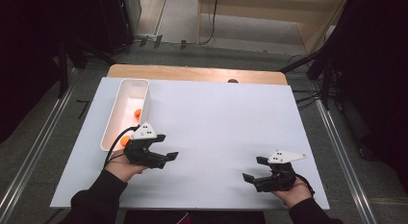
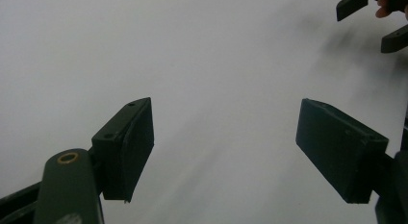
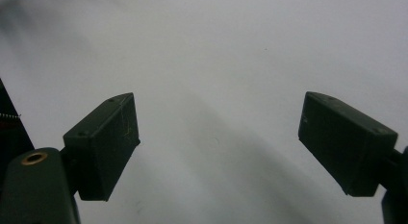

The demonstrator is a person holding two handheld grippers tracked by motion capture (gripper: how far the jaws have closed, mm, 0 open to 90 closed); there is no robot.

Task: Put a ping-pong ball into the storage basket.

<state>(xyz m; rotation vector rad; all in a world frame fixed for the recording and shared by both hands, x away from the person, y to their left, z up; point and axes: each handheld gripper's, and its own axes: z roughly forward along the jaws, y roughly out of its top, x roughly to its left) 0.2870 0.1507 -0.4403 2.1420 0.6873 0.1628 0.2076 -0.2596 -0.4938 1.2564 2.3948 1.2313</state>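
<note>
Two hand-held grippers sit low over a white table sheet, both with nothing between their jaws. Starting at the left of the high view, a long white bin lies along the sheet's left edge, running from near the far side toward the person. Inside it are orange balls: one about midway along its floor, and another at its near end, partly hidden behind the grey plate of the left gripper. That gripper is held just beside the bin's near right corner, by a hand in a dark sleeve, and its jaws point to the right across the bare sheet. In the left gripper view its fingers stand wide apart with only the plain white surface between them; neither pad touches anything. At the upper right corner of that same view the tips of the other gripper are seen farther off. Moving right, the middle of the sheet is plain white. Near the front right of the sheet, the right gripper is held well apart from the bin, its jaws pointing left toward the middle. In the right gripper view its fingers are also spread wide, with white sheet between them.
</note>
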